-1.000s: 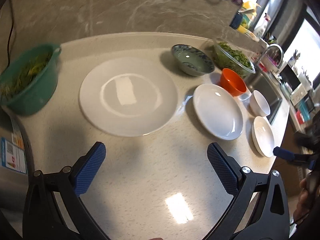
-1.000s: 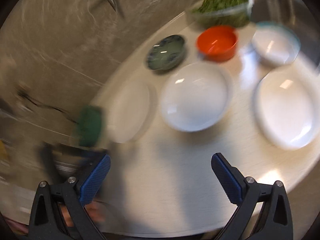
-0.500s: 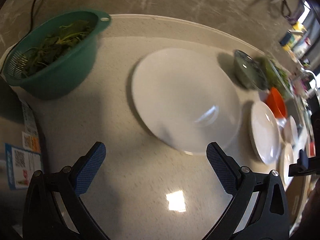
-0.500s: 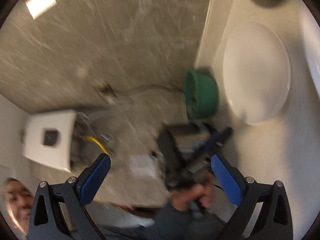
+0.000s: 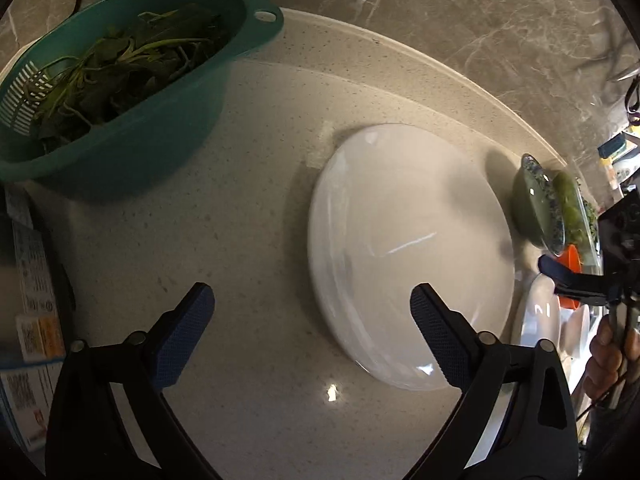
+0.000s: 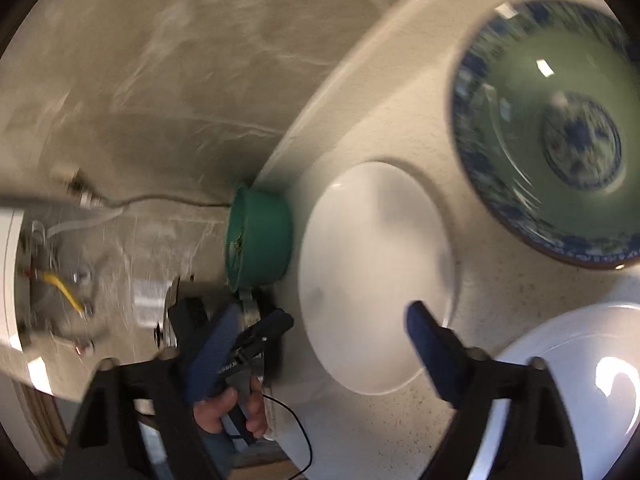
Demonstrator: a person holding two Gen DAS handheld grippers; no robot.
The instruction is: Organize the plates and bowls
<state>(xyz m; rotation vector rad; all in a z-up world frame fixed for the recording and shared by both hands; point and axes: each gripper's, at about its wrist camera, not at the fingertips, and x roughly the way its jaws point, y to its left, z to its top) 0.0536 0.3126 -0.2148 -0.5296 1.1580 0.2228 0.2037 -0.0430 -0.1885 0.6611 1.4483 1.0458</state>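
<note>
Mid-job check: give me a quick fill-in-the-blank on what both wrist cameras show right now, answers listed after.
1. The teal colander holds leafy ____.
2. Both the left gripper and the right gripper have their fingers ____, holding nothing.
3. The large plate between the colander and the patterned bowl is coloured ____.

Missing words: greens; open; white

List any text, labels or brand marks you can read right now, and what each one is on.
Nothing can be read.
Printed sheet at the counter's left edge: QR-style squares and small print, too small to read.
Left gripper body, in the right wrist view: a small white mark, too blurred to read.
</note>
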